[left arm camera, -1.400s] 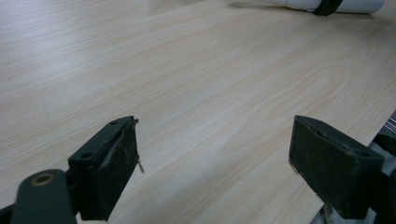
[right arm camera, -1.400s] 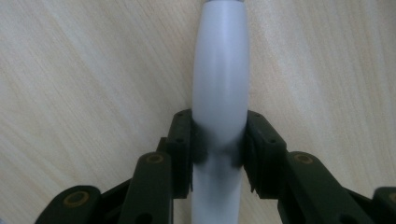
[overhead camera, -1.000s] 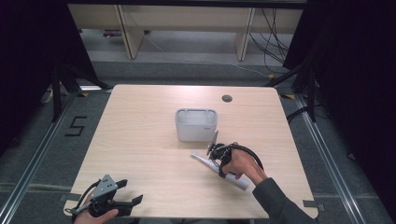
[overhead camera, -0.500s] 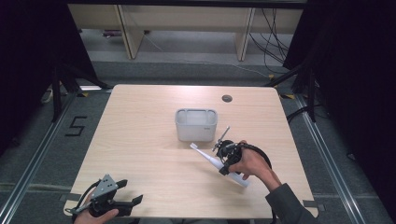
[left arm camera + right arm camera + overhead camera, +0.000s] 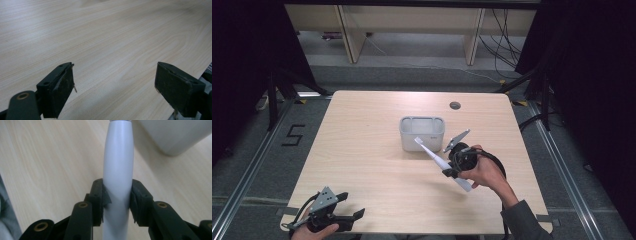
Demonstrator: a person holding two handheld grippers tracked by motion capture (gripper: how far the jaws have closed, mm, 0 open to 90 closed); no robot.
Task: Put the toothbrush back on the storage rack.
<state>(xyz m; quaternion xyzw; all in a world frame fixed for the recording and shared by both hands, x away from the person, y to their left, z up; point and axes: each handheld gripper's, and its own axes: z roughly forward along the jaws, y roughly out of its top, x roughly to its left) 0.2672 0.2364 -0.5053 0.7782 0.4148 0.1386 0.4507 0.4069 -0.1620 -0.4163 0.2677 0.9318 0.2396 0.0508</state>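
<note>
the right gripper (image 5: 451, 167) sits right of centre in the high view, held in the person's right hand (image 5: 484, 172). its jaws are closed on the thick handle of a white electric toothbrush (image 5: 439, 161). in the right gripper view the pads press on both sides of the toothbrush (image 5: 118, 177), which runs straight up the middle of the frame. in the high view the toothbrush slants from lower right to upper left, its head end just in front of the grey bin (image 5: 422, 133) near the middle of the wooden table (image 5: 362, 150). the corner of the bin (image 5: 175, 135) fills the upper right of the right gripper view. the left gripper (image 5: 354, 218) rests at the lower left edge of the table in the high view. in the left gripper view its jaws stand wide apart, with bare table (image 5: 112, 50) between them.
</note>
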